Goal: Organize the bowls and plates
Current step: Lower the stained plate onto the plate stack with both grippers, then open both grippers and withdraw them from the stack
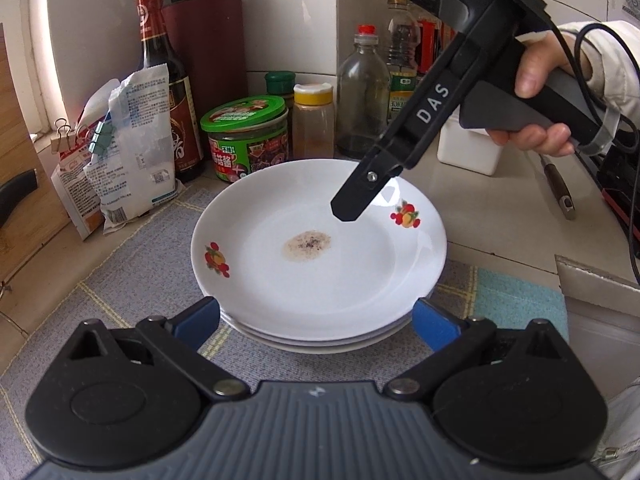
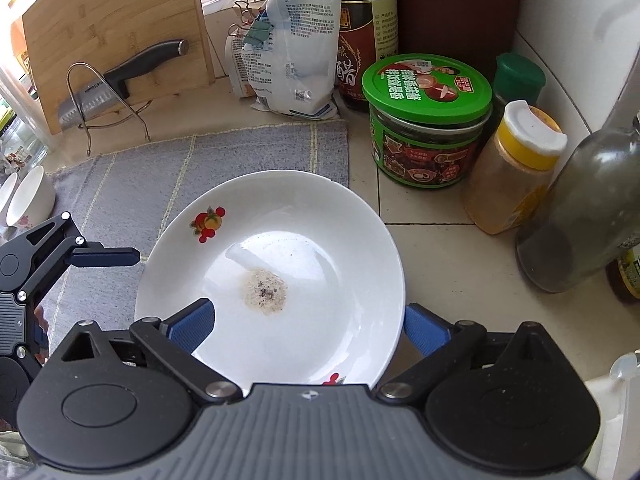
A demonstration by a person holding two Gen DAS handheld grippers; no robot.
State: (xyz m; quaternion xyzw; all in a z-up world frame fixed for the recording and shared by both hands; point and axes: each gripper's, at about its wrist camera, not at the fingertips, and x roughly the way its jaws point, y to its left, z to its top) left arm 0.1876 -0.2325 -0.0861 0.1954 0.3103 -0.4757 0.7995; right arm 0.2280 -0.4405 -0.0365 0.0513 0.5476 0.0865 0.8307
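A stack of white plates (image 1: 320,264) with fruit prints lies on a grey-blue mat (image 1: 132,280); the top plate (image 2: 280,240) has a brown speckled stain in its middle. My left gripper (image 1: 316,312) is open, its blue fingers on either side of the stack's near rim; whether they touch it I cannot tell. My right gripper (image 2: 308,316) hangs open just above the top plate, one blue finger (image 2: 192,320) over the plate and the other past its right rim. Nothing is held. Two small white bowls (image 2: 28,196) sit at the mat's far left.
Behind the plates stand a green-lidded jar (image 2: 428,120), a yellow-capped spice shaker (image 2: 516,168), bottles (image 1: 362,92) and clipped bags (image 1: 132,144). A knife (image 2: 120,80) rests on a rack against a wooden board (image 2: 112,20). A hand (image 1: 536,72) holds the right gripper.
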